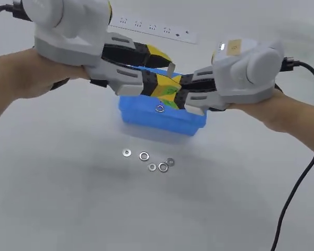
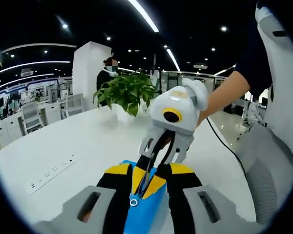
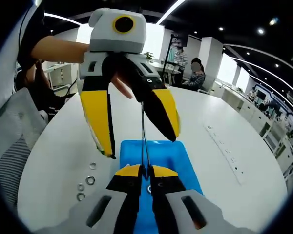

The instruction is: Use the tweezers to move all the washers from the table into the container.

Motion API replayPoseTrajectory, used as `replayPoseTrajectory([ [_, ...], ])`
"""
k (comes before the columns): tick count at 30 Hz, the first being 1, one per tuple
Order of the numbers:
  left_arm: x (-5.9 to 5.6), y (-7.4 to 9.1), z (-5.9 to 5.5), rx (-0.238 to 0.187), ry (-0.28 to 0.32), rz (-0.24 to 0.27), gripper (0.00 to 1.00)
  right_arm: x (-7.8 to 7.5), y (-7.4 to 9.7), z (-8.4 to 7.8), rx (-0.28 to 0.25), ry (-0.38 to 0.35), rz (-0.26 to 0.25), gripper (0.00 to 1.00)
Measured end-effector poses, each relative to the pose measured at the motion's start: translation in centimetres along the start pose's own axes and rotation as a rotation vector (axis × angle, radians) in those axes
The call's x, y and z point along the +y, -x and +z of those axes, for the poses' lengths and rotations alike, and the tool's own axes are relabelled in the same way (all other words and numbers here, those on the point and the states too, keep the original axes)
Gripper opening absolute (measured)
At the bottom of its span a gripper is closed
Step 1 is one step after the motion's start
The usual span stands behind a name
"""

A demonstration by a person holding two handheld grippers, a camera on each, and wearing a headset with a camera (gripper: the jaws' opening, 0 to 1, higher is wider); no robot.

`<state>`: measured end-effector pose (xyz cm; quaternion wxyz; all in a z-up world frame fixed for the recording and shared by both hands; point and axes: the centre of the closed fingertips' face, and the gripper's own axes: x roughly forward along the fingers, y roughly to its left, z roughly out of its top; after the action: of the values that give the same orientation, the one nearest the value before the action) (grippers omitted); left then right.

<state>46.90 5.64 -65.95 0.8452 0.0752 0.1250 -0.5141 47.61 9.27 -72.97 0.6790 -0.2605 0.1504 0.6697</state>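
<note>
Right gripper (image 3: 145, 171): clenched on the tweezers (image 3: 142, 126); yellow jaw tips pressed close, the thin steel legs pinched between them.
Left gripper (image 1: 170, 73): released; jaws spread wide, straddling the right gripper's tips and the tweezers.
Held washer (image 1: 159, 108): small bright ring hanging just below the meeting jaw tips, seen against the container (image 1: 146, 119).
Container: blue plastic, rectangular, smooth walls, directly under both grippers.
Loose washers (image 1: 144, 156): five flat metal rings in a loose cluster on the table (image 1: 63, 204), on the person's side of the container, apart from both grippers.
Head view gives: both grippers converging from either side, a hand behind each, and the black cable (image 1: 298, 178) trailing from the right gripper.
Right gripper view gives: the left gripper's open jaws head-on, yellow on their inner faces, black outside; four of the washers to the left of its own jaws.
Left gripper view gives: the ring dangling between its own jaws, a leafy plant (image 2: 127, 92) far beyond.
Table: pale, matt, smooth.
Power strip (image 1: 152, 29): long, white, beyond the grippers.
</note>
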Motion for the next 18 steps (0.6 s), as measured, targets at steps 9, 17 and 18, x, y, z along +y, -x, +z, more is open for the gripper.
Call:
replayPoseTrajectory([
  [9,-0.5,0.7,0.2,-0.006,-0.052,-0.093,0.2,0.8,-0.5,-0.3,0.008,-0.002,0.026,0.08],
  [17,-0.7,0.7,-0.3,0.028,-0.081,-0.131,0.08,1.0,-0.7,-0.3,0.006,-0.004,0.04,0.08],
  [18,-0.8,0.7,-0.3,0.029,-0.086,-0.141,0.07,1.0,-0.7,-0.2,0.005,-0.003,0.042,0.08],
])
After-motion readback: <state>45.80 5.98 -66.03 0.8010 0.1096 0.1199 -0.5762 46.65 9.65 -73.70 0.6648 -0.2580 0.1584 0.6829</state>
